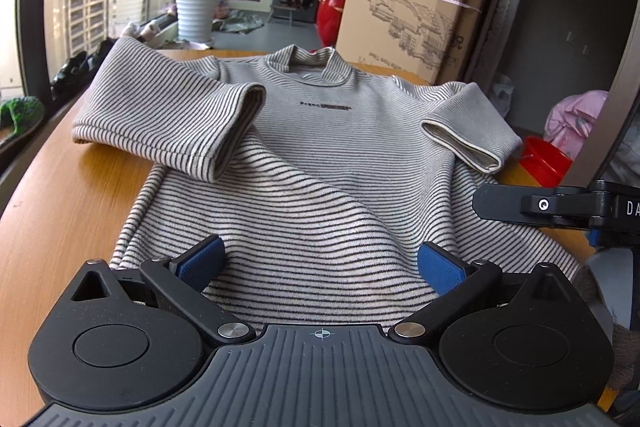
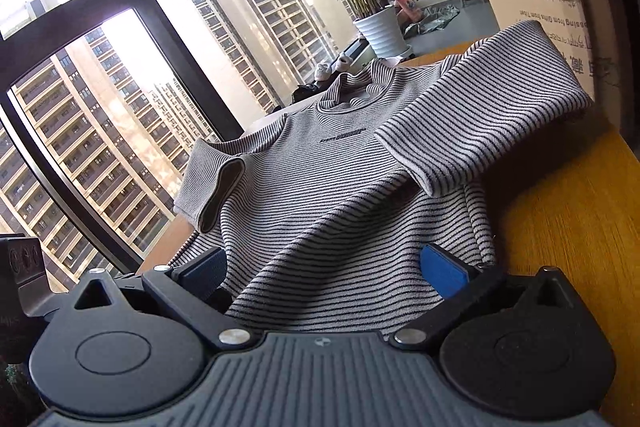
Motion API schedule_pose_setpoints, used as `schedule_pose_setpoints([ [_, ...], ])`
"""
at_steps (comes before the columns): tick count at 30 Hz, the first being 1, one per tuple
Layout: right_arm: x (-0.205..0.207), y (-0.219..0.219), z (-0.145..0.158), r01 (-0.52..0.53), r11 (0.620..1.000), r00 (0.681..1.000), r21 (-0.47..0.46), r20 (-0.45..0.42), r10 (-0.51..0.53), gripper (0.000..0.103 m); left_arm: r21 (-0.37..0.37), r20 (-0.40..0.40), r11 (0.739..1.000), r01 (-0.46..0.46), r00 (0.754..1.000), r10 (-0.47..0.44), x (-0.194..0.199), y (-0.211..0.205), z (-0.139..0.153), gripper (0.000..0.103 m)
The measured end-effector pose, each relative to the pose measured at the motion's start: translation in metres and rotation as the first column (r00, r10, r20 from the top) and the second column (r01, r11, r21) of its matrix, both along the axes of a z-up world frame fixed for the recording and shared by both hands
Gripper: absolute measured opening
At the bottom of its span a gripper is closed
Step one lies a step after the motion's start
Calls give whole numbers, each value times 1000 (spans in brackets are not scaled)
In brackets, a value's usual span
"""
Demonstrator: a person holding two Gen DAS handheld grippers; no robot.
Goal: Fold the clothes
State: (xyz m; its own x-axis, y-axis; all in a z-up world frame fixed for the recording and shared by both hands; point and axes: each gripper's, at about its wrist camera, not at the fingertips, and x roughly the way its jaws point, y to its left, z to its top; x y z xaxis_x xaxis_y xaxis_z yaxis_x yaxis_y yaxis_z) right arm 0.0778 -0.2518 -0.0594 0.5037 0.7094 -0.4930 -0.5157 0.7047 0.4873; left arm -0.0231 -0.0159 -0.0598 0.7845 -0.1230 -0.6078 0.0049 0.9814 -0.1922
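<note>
A grey striped short-sleeved shirt (image 1: 320, 155) lies face up on the wooden table (image 1: 60, 211), collar at the far end, both sleeves folded in over the chest. My left gripper (image 1: 320, 263) is open over the shirt's near hem, its blue pads either side of the fabric. My right gripper (image 2: 324, 267) is open too, over the hem near the shirt's right edge (image 2: 340, 187). The right gripper also shows at the right edge of the left wrist view (image 1: 560, 207).
A large cardboard box (image 1: 412, 11) with a plush goose on it stands behind the table. A potted palm (image 1: 200, 11) and a window are at the far left. A red bin (image 1: 544, 159) and a pink bag (image 1: 576, 119) sit at the right.
</note>
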Motion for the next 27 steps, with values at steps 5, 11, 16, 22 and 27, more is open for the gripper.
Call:
schedule_pose_setpoints([
  [5,-12,-4,2,-8,1000,1000,-15,8,8,103,22,-14,1000,9,1000,-8,-15,-9,4,103],
  [11,-14,-1,3,-16,1000,1000,-23,11,16,103,-103,49,995,7,999,-2,-9,12,25,103],
  [16,-12,5,5,-27,998,999,-65,29,29,103,-196,-42,980,-21,999,13,12,31,8,103],
  [22,-17,4,6,-59,995,998,-80,33,62,103,-144,-2,990,9,1000,-9,-11,24,3,103],
  [27,-27,0,8,-92,988,994,-123,48,98,103,-97,-25,995,24,999,-26,-27,10,5,103],
])
